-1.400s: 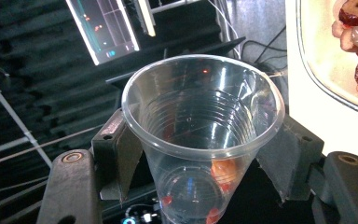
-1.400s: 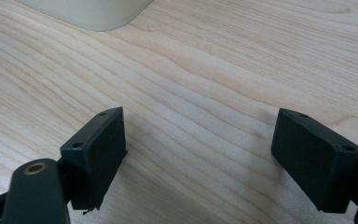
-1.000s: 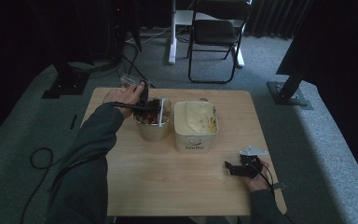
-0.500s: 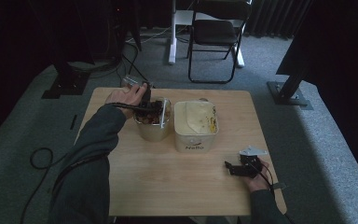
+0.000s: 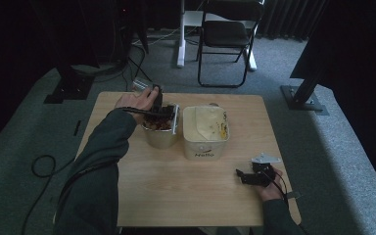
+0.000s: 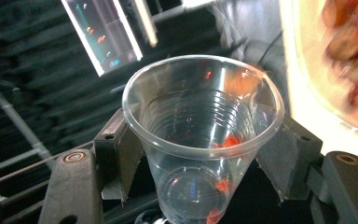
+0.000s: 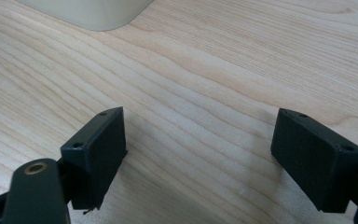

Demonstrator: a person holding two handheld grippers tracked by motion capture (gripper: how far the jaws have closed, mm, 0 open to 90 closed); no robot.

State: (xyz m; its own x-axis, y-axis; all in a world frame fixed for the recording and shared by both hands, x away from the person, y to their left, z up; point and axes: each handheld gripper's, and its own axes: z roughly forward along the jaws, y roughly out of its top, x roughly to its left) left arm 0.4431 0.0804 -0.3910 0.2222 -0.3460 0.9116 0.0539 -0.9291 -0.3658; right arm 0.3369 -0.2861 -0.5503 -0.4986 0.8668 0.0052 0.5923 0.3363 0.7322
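Left hand-held gripper is clamped on a clear plastic cup, jaws pressing its ribbed wall from both sides. The cup is tipped on its side over the round tub at the far left of the tabletop. A few red bits cling to the cup's inner wall and base; otherwise it looks drained. In the high view the left hand-held gripper sits at the tub's far rim, and the tub shows a dark red-brown fill.

Change over the last second: very little. Arm, cup and tub hold the same places; the tilt may be slightly steeper, but I cannot confirm that at this size. Judgement: the pour is essentially finished, with only residue left to shake out, so righting the cup looks like the step due.

Right hand-held gripper rests low over bare wood, jaws wide apart, nothing between them. It lies near the front right edge, well apart from the square tub marked "Hello".
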